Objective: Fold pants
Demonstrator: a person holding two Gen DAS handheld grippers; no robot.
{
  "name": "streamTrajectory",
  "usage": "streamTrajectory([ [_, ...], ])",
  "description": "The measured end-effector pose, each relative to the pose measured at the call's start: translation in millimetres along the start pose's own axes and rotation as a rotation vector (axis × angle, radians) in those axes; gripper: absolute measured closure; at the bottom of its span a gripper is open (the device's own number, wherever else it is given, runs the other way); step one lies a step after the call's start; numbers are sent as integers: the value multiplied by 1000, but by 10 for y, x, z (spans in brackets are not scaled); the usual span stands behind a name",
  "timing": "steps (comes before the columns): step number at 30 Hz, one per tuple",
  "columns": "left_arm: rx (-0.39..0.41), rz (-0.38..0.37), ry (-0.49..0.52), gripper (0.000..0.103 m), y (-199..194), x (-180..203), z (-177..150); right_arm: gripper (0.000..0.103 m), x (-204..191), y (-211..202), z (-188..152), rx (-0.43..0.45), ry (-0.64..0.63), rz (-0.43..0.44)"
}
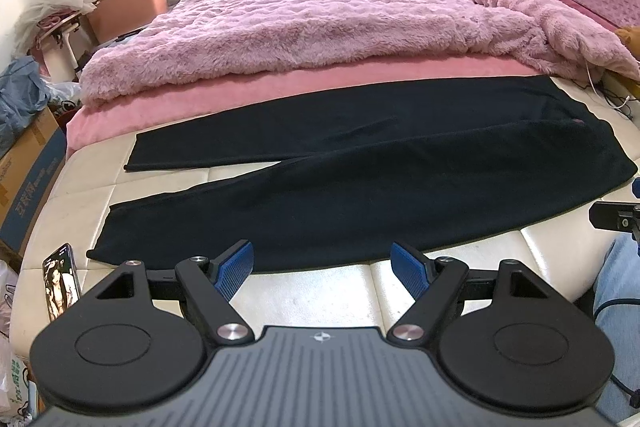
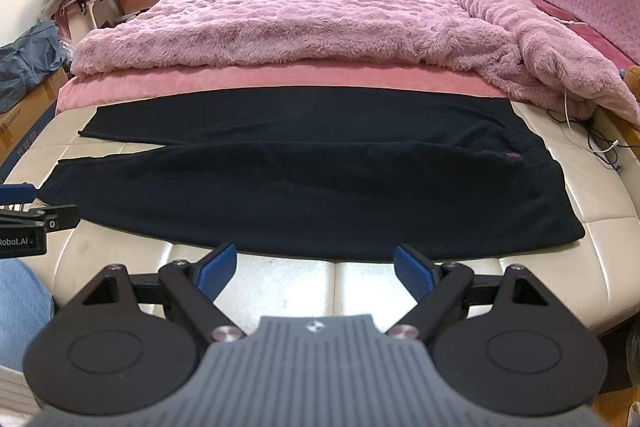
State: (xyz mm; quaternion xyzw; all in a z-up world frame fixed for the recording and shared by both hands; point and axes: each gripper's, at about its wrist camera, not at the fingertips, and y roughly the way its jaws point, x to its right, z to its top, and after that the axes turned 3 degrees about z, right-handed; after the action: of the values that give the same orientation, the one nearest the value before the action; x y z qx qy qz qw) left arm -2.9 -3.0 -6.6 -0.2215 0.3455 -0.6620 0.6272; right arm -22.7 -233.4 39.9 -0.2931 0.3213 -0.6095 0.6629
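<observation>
Black pants lie flat across the cream padded bench at the foot of the bed, waist to the right, the two legs spread apart to the left. My left gripper is open and empty, just short of the near leg's edge. In the right wrist view the pants fill the middle, and my right gripper is open and empty, just short of the near edge towards the waist. The left gripper also shows at the right wrist view's left edge.
A fluffy pink blanket covers the bed behind the pants. A phone lies on the bench's left end. Cardboard boxes and a pink bin stand at the left. Cables lie at the right end.
</observation>
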Motion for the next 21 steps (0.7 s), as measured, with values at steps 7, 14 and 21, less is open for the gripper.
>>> streamTrajectory([
  [7,-1,-5,3,12,-5,-9,6,21,-5,-1,-9,-5,-2,3],
  [14,-2,-4,1,12,-6,-8,0,21,1,0,-11,-7,0,3],
  [21,-7,-8,-1,12,-6,-14,-15,21,-3,2,-17,-9,-1,3],
])
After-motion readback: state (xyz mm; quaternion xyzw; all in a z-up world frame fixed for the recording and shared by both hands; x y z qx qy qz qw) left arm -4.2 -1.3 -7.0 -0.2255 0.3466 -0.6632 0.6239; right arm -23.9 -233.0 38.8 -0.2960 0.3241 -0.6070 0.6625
